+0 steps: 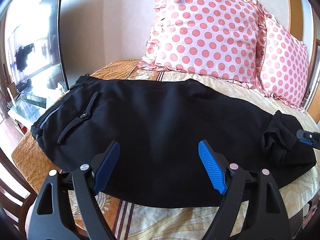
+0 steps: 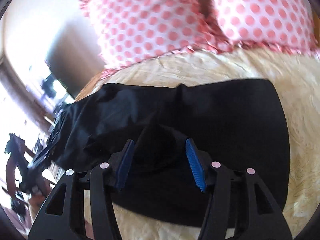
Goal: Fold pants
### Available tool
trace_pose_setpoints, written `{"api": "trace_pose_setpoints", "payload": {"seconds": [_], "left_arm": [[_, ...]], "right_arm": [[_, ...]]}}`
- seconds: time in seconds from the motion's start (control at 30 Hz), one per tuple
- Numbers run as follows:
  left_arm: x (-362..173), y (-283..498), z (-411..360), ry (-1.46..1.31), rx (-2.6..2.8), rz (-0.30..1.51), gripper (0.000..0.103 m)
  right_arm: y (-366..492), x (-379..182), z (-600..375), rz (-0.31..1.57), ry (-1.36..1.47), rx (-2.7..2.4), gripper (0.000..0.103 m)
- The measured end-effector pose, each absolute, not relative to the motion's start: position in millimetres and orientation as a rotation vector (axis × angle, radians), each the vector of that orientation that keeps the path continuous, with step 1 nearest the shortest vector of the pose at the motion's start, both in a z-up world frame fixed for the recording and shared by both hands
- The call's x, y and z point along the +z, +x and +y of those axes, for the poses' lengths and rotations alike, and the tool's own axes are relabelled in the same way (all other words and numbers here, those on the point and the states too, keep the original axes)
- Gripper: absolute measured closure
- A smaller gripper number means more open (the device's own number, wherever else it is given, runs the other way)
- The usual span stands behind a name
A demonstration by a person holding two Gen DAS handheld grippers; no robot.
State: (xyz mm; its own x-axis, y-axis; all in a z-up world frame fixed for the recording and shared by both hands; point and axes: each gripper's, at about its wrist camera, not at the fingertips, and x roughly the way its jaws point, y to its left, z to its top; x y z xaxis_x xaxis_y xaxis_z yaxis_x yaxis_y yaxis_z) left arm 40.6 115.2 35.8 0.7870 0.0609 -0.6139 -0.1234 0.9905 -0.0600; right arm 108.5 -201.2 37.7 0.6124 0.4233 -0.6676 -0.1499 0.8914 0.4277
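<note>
Right now the black pants [image 1: 160, 132] are lying lengthwise across the bed [image 1: 180, 220], waistband on my left, bunched hems under my right claw [image 2: 158, 165], both claws gaping empty, left claw [image 1: 159, 168] hovering mid-leg.

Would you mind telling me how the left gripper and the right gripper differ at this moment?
The left gripper stands wide open, while the right gripper has a narrower gap. A raised bunch of the black pants sits between the right gripper's fingers, unpinched; the cloth beyond the left gripper lies flat. The left gripper is over the long near edge, the right gripper at the rumpled leg end. Both have blue pads and grip nothing.
</note>
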Motion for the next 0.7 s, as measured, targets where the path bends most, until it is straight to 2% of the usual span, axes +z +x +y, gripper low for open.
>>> {"api": "trace_pose_setpoints", "payload": {"seconds": [0.2, 0.33, 0.4, 0.57, 0.6, 0.63, 0.67, 0.7], "left_arm": [[35, 40, 121, -0.105, 0.106, 0.658, 0.022], [36, 39, 125, -0.108, 0.106, 0.652, 0.022], [36, 39, 126, -0.108, 0.106, 0.653, 0.022], [34, 38, 129, -0.115, 0.104, 0.658, 0.022], [34, 39, 128, -0.113, 0.105, 0.657, 0.022], [34, 39, 129, -0.114, 0.105, 0.657, 0.022], [35, 38, 130, -0.115, 0.106, 0.656, 0.022], [35, 37, 130, -0.116, 0.105, 0.653, 0.022]], "right_arm": [[108, 40, -176, 0.807, 0.146, 0.273, 0.046], [101, 55, -177, 0.721, 0.151, 0.268, 0.044], [106, 54, -178, 0.741, 0.155, 0.283, 0.037], [116, 33, -160, 0.872, 0.109, 0.293, 0.036], [116, 30, -157, 0.881, 0.087, 0.283, 0.039], [117, 26, -153, 0.889, 0.055, 0.264, 0.045], [118, 22, -151, 0.897, 0.035, 0.255, 0.072], [119, 18, -151, 0.910, 0.044, 0.263, 0.081]]}}
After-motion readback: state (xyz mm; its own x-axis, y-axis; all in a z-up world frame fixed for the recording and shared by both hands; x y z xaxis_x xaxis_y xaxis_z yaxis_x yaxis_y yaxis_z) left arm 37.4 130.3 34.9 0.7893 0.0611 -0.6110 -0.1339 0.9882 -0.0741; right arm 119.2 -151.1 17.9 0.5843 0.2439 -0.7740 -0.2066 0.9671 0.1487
